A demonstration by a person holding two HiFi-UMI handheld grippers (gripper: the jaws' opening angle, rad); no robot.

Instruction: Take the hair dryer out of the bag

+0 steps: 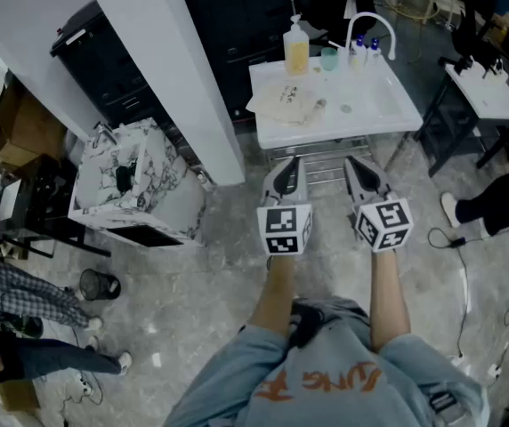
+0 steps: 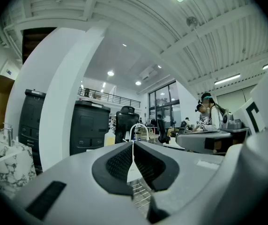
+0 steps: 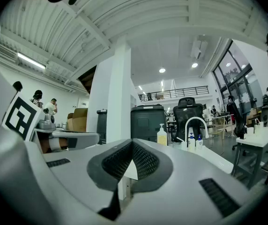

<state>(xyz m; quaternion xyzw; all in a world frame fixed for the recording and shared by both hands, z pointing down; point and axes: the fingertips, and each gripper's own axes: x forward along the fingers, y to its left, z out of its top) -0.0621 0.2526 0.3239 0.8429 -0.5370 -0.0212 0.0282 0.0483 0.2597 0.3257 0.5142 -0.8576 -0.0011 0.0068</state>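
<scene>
Station: white sink [image 1: 386,107], seen from the head view.

- Left gripper [image 1: 287,162]: held level in front of the sink's near edge, nose towards the left half of the counter. In its own view the black pads meet along the whole line; jaws pressed together, nothing pinched.
- Right gripper [image 1: 352,161]: just beside the left one, also level, in front of the sink's near edge and nosing towards the basin. Its own view shows the pads closed on each other, likewise holding nothing.
- Bag [image 1: 288,101]: beige cloth, lying flat and rumpled on the sink's left counter, apart from both grippers.
- Hair dryer: not visible in any view; cannot tell from the outside of the bag whether it is inside.
- Soap bottle [image 1: 296,50]: upright at the sink's back left corner, behind the bag.
- Cup [image 1: 328,58]: pale green, on the sink's back edge, between the soap bottle and the faucet [image 1: 371,20].
- Pillar [image 1: 176,78]: white, left of the sink.
- Marbled box [image 1: 137,183]: left of the pillar, well apart from the sink.
</scene>
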